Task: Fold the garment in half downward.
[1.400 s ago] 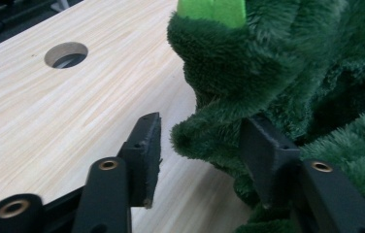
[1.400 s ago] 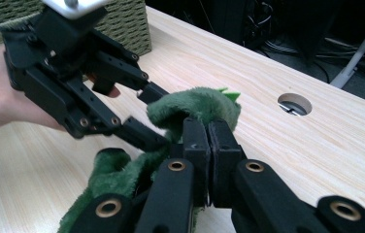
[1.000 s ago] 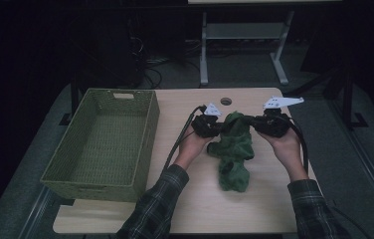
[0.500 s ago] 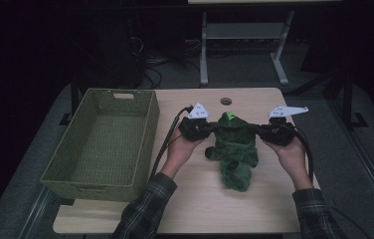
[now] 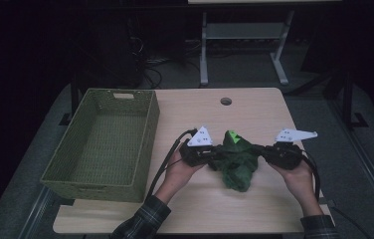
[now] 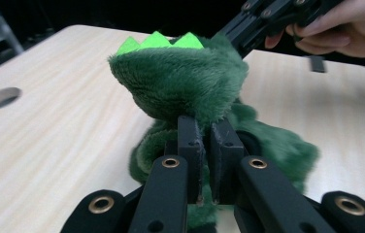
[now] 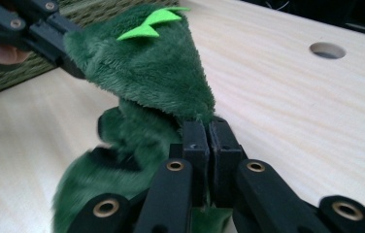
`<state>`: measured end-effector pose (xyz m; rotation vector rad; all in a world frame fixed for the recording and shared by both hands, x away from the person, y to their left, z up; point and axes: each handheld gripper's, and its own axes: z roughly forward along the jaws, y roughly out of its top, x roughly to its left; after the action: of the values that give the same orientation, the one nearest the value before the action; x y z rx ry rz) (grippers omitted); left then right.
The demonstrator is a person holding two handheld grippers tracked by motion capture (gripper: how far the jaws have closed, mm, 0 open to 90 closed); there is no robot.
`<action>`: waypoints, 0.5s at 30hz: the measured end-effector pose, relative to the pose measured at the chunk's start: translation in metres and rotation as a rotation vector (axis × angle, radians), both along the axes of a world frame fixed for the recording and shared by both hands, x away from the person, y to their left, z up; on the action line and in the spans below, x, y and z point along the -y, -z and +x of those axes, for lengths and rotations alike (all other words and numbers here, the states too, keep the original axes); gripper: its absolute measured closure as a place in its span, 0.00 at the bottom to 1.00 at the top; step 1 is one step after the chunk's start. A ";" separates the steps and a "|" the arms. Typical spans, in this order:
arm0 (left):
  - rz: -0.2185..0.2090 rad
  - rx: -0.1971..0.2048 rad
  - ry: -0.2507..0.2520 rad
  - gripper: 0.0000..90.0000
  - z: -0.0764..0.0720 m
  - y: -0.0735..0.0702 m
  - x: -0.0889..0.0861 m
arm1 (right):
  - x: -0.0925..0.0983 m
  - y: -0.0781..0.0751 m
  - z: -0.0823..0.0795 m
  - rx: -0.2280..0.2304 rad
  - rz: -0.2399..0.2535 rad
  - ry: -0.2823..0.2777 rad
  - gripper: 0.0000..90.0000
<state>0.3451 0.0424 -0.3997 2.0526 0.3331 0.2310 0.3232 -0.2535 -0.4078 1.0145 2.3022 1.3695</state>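
Green plush toy (image 5: 235,158), left claw (image 5: 214,155), right claw (image 5: 260,152) pinching opposite sides

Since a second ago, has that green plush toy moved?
Yes. The green plush toy has come toward the table's near edge, away from the round hole.

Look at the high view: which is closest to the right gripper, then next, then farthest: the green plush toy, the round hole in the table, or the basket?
From the right gripper:
1. Green plush toy, clamped in its jaws.
2. Round hole, toward the table's far edge.
3. Basket, at the table's left.
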 end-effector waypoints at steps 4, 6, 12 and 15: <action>-0.015 -0.022 0.031 0.95 -0.010 0.005 -0.003 | 0.001 0.005 -0.010 -0.015 -0.013 -0.017 0.97; -0.014 -0.034 0.047 0.95 -0.016 0.009 -0.003 | 0.002 0.007 -0.019 0.003 -0.006 -0.019 0.96; -0.013 -0.050 0.100 0.95 -0.030 0.020 -0.001 | 0.005 0.017 -0.039 -0.017 -0.012 -0.030 0.94; 0.000 -0.067 0.131 0.95 -0.038 0.028 0.000 | 0.006 0.027 -0.050 -0.030 -0.020 -0.041 0.95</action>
<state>0.3069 0.0421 -0.4280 2.0761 0.2389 0.0827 0.2727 -0.2594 -0.4348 0.9935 2.3666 1.3531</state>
